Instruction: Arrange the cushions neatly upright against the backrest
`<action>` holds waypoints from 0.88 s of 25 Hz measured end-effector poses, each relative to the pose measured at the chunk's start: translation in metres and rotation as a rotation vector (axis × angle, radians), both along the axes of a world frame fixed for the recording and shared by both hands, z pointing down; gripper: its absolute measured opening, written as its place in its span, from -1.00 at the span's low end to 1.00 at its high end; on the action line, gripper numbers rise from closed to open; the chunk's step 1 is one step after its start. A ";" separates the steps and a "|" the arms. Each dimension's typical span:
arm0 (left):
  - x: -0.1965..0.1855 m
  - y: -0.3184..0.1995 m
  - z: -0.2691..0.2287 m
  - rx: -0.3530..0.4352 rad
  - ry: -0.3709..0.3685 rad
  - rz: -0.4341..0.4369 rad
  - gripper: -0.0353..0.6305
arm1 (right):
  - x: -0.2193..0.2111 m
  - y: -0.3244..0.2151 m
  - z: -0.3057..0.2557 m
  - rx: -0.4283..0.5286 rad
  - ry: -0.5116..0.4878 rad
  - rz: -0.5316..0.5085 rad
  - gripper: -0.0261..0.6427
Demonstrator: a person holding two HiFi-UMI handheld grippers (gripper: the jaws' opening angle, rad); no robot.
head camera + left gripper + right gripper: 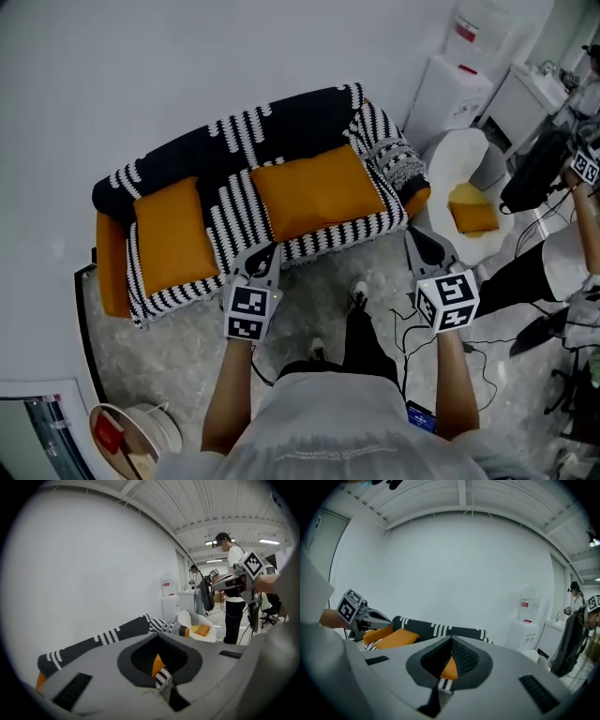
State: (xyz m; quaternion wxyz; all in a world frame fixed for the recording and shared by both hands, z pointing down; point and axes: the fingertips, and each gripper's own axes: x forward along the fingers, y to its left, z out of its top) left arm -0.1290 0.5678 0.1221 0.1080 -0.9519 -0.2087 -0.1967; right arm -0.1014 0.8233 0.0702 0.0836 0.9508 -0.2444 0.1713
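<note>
A sofa [272, 127] under a black-and-white striped cover stands against the wall. Two orange cushions lie flat on its seat, one at the left [172, 234] and a larger one at the right [319, 190]. A third orange cushion [473, 216] rests on a white chair. My left gripper [270, 249] hovers shut and empty just in front of the seat edge, between the two cushions. My right gripper [413, 234] is shut and empty too, off the sofa's right front corner. In the right gripper view the left gripper [361, 616] shows beside an orange cushion [396, 638].
The white chair [459, 155] stands right of the sofa, with a water dispenser [450, 89] behind it. Another person [562, 258] stands at the far right. Cables [412, 328] trail on the grey carpet. A round stand [141, 433] sits at the lower left.
</note>
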 end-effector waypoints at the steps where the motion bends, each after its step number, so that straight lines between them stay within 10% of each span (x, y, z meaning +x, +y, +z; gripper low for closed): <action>1: 0.006 -0.002 0.004 0.002 -0.007 -0.007 -0.88 | 0.009 0.002 0.005 -0.008 -0.006 0.008 -0.92; 22: 0.147 -0.029 0.183 0.030 -0.344 -0.164 -0.73 | 0.218 0.050 0.200 -0.119 -0.322 -0.006 -0.78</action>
